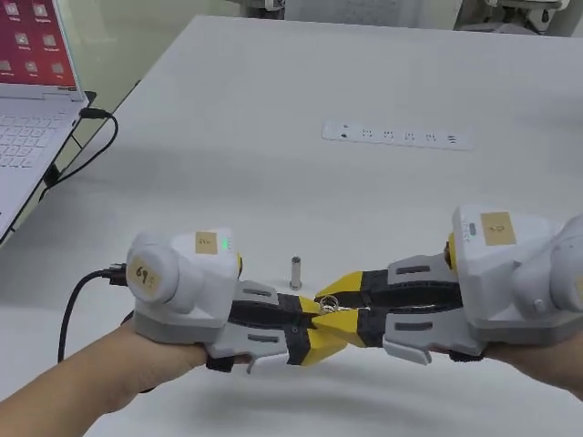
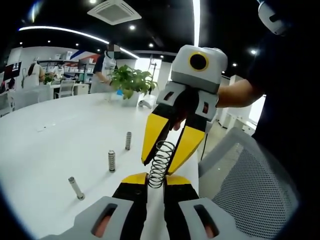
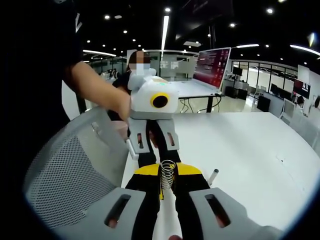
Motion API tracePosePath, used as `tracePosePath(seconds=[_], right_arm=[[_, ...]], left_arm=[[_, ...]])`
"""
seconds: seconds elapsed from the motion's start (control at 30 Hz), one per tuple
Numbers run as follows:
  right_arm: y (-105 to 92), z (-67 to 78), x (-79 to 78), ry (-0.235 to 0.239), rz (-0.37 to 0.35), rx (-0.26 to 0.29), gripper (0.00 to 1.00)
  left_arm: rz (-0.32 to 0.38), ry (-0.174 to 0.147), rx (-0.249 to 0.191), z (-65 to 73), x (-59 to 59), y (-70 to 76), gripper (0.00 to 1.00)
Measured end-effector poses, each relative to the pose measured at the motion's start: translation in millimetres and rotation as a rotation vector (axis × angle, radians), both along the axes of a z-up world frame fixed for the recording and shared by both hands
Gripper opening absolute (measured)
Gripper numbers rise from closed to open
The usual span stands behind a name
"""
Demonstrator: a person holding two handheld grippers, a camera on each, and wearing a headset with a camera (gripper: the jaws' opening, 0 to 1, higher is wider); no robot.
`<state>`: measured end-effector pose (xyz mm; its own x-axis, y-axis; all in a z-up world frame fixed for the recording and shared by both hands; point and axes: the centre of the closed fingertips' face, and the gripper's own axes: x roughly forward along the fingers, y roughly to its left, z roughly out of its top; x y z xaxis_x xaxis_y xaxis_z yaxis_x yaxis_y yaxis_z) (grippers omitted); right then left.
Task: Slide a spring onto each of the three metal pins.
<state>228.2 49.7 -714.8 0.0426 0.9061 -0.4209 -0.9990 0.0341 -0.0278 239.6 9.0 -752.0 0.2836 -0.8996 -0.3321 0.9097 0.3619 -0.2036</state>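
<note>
**Spring held between two grippers, one pin bare**

The two grippers met tip to tip low over the white table (image 1: pixel 273 91), close to the person. The left gripper (image 2: pixel 156 180) had its jaws drawn nearly together and clamped on the near end of the spring (image 2: pixel 161 162). The spring rose at a slant out of the narrow gap between the yellow tips. The right gripper (image 2: pixel 160 166) came in from the opposite side. Its jaws formed a V with one on each side of the spring's other end. They sat very close to the coils, but I could not tell whether they pressed on them. In the right gripper view the spring stood between that gripper's own yellow tips, with the left gripper facing it just beyond.

Three pins stood in a row on the table in the left gripper view. The bare pin (image 2: pixel 76 187) was nearest. The middle pin (image 2: pixel 111 160) and the far pin (image 2: pixel 128 140) each carried a spring. In the head view a pin stood upright just behind the meeting tips, apart from both grippers.

A power strip (image 1: pixel 398 136) lay farther back on the table. An open laptop (image 1: pixel 23 100) sat at the left edge. A mesh chair (image 3: pixel 65 170) was beside the table.
</note>
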Motion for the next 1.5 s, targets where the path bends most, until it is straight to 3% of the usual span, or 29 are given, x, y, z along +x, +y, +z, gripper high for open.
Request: tracePosePath(seconds=[0.2, 0.3, 0.73, 1.0, 1.5], right_arm=[[0.4, 0.2, 3.0, -0.003, -0.009, 0.003, 0.07], [0.4, 1.0, 4.5, -0.007, -0.015, 0.006, 0.07], [-1.0, -1.0, 9.1, -0.014, -0.024, 0.006, 0.08], [-3.4, -1.6, 12.3, -0.015, -0.041, 0.006, 0.08], [-8.3, -0.5, 17.7, -0.032, -0.089, 0.010, 0.08]], left_arm=[[0.010, -0.002, 0.000, 0.8, 2.0, 0.9, 0.05], [0.022, -0.012, -0.003, 1.7, 4.3, 1.4, 0.12], [0.057, -0.021, 0.012, -0.9, 9.5, 9.1, 0.24], [0.113, -0.029, 0.018, -2.1, 17.1, 26.4, 0.32], [0.226, -0.038, 0.040, -9.8, 21.0, 65.2, 0.59]])
